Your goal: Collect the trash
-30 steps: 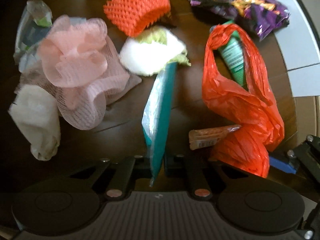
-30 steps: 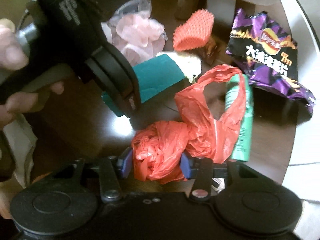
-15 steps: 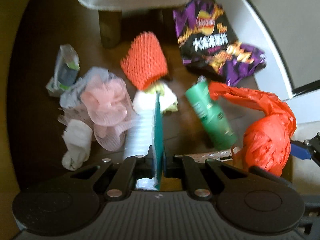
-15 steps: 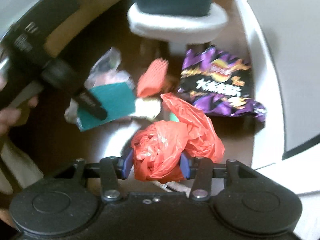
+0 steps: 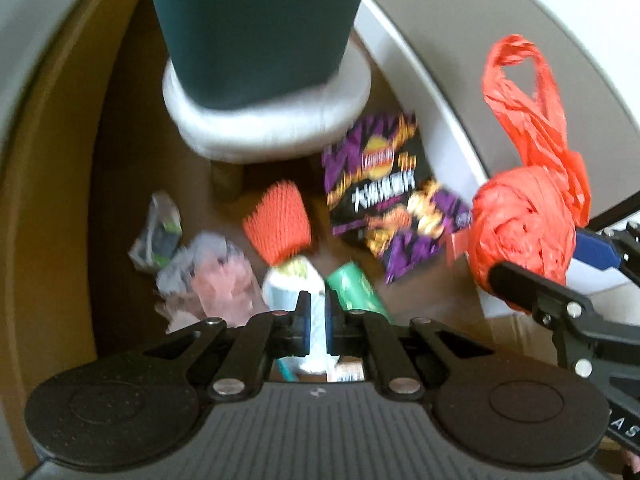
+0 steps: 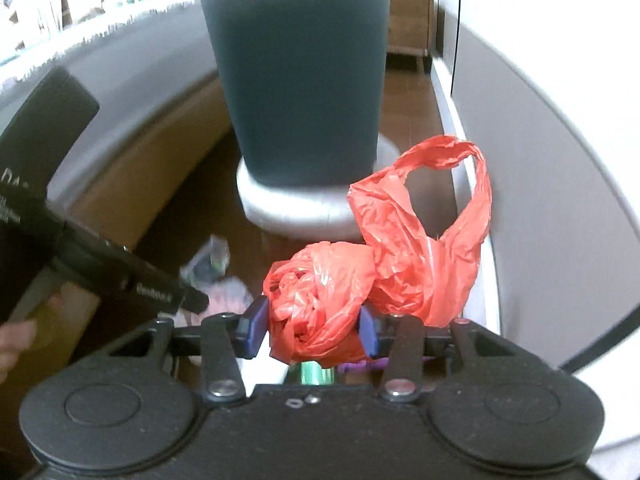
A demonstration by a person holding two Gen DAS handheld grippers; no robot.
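My right gripper [image 6: 312, 330] is shut on a crumpled red plastic bag [image 6: 320, 300], held in the air; the bag's handle loops up to the right. The bag also shows in the left wrist view [image 5: 524, 236]. My left gripper [image 5: 316, 324] is shut on a teal and silver wrapper [image 5: 314, 344], seen edge-on between the pads. A dark teal bin [image 6: 300, 92] stands on a white stool [image 6: 296, 208] ahead, also in the left wrist view [image 5: 256, 28]. On the floor lie a purple chip bag [image 5: 384, 192], an orange foam net [image 5: 280, 226] and a green tube [image 5: 356, 292].
More litter lies at the left: a pink mesh pouf [image 5: 220, 288], a clear wrapper [image 5: 158, 232] and a white-green wad [image 5: 292, 280]. A white wall base [image 5: 440, 120] runs at the right, a tan and grey couch edge [image 5: 52, 160] at the left.
Both grippers have risen away from the floor with their loads and tilted up towards the bin. The floor litter now looks smaller and lower in view.
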